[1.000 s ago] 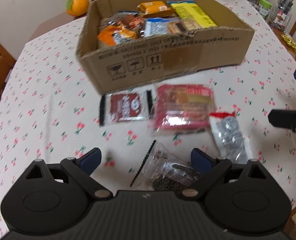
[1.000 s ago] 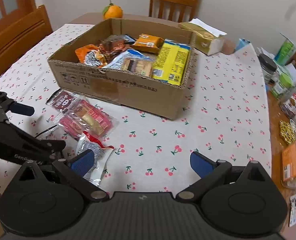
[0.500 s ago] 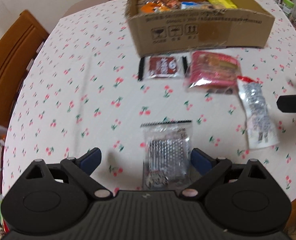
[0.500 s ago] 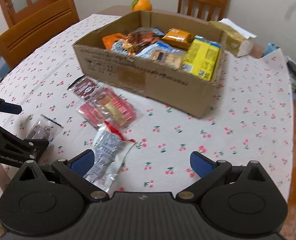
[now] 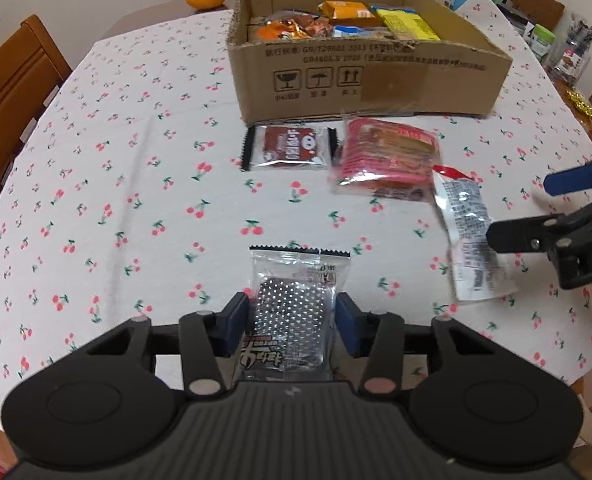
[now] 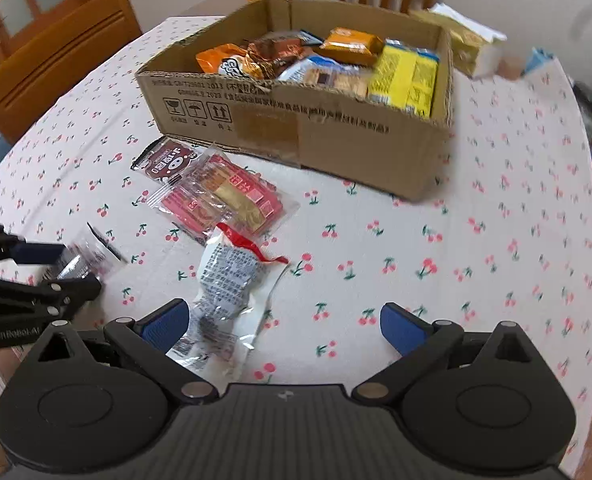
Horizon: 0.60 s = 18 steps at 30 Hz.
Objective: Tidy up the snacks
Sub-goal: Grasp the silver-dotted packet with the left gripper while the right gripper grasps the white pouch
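Packet (image 5: pixel 292 312) light, crinkly, slippery film; left tongs (image 5: pixel 292 322) just closed on its sides, mid-body. Right tongs (image 6: pixel 284 326) open above white pouch (image 6: pixel 228 280).

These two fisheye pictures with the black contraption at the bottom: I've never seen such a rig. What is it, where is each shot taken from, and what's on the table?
No robot here: a person holds a two-finger gripper in each hand, and each gripper carries a camera looking along its fingers. The black shape at the bottom of each picture is that gripper itself.

In the left view, the left gripper has just been closing and its blue pads press on a clear silver-dotted snack packet. In the right view, the right gripper stands open over a white printed packet, not gripping it.

On the cherry-print tablecloth also lie a small dark red packet, a red biscuit pack and a cardboard box with snacks in it.
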Motion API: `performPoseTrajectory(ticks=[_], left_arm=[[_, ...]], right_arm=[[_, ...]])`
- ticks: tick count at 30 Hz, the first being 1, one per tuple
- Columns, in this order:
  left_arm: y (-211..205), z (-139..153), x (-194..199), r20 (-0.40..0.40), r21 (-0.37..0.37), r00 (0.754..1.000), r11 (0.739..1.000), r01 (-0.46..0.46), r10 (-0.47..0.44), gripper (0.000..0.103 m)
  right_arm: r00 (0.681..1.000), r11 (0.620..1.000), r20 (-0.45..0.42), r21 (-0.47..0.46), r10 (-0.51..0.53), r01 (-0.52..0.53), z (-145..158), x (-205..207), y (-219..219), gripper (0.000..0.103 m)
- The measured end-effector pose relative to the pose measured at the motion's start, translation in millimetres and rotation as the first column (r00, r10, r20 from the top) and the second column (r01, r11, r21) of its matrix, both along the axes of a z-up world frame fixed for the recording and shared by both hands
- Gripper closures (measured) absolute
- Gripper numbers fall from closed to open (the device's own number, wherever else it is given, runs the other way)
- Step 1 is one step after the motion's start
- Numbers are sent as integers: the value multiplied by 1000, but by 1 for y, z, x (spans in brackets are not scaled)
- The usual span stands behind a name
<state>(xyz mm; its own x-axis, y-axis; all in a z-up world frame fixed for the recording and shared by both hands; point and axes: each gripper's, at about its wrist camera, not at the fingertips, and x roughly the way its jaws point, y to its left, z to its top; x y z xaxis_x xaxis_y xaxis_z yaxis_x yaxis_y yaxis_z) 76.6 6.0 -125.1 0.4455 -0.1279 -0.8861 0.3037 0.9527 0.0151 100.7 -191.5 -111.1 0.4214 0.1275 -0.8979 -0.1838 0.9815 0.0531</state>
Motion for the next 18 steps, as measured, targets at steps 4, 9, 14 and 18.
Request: performPoseTrajectory(ticks=[4,9,14,18], left_arm=[[19,1,12,19,18,1000,1000,-13,13,57],[31,0,21,21,10,1000,1000,-16,16,53],[30,-2,21,34,20,999,1000,1,-2,44],[31,-1,21,32,23,999,999,28,-29,42]], right_arm=[[1000,1000,-9,14,-28,28,-4,0,12,0],[998,998,9,-17,-56,56,-17,6,33,0],[997,994,51,-92,-58,62,-31,6,44,0],[995,995,89,-83,-46,54,-32,-1,32,0]])
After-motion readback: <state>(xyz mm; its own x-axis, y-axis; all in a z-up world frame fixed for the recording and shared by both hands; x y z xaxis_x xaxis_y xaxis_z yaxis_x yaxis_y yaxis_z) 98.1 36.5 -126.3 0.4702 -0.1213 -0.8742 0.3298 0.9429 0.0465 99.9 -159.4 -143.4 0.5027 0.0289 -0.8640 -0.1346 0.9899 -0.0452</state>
